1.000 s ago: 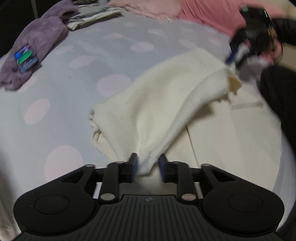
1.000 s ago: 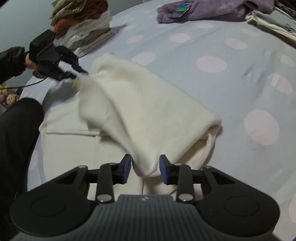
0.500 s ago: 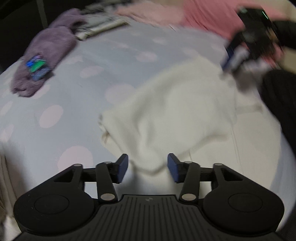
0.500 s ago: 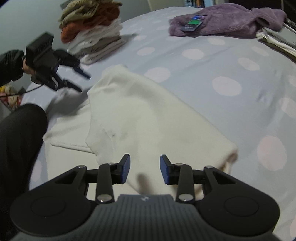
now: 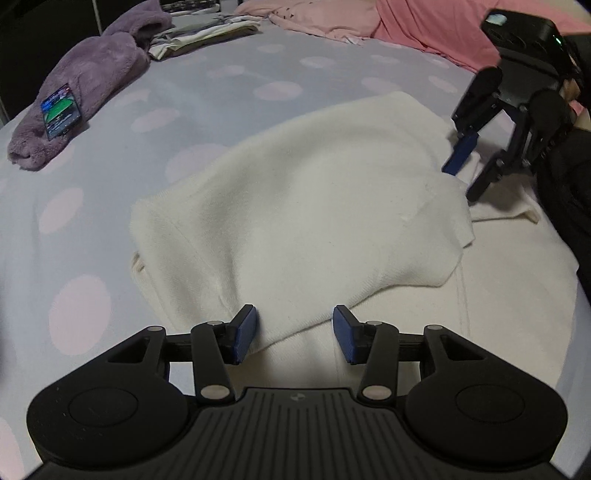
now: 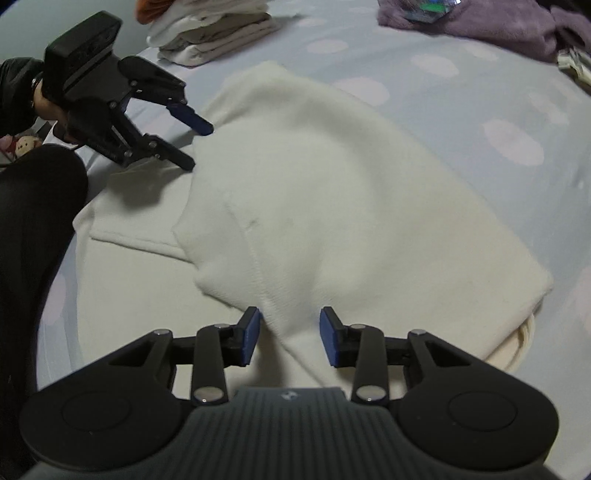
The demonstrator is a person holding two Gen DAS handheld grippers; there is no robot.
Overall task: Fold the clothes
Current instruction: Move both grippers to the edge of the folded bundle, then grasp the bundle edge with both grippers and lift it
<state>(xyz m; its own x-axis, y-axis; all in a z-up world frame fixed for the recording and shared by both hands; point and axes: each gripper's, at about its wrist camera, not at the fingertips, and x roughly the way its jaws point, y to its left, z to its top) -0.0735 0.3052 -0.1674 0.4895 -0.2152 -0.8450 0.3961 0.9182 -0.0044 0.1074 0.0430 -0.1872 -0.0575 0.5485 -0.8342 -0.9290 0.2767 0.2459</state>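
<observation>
Since a second ago both grippers have let go of the cream sweater: back then each one had a pinch of fabric lifted up off the bed, and now the folded-over flap is lying flat on top of the rest of the garment. The left gripper has been opening its jaws in that time, then eased back a touch, and its blue pads now stand apart with the hem of the flap lying loose between them, one pad just brushing the edge but nothing squeezed. The right gripper is released too, jaws parted, with a corner of the flap sitting in the gap, not pressed.

The sweater sits in the middle of the grey bedspread with pale pink dots, folded roughly in half so the upper layer covers most of the lower one, which sticks out along the near side. In the left wrist view you can see the other gripper hovering over the far right edge of the sweater, next to the person's dark trouser leg.

Other stuff around: a purple fleece with a phone lying on it at the far left, pink clothing along the back, and a stack of folded clothes in the right wrist view.
</observation>
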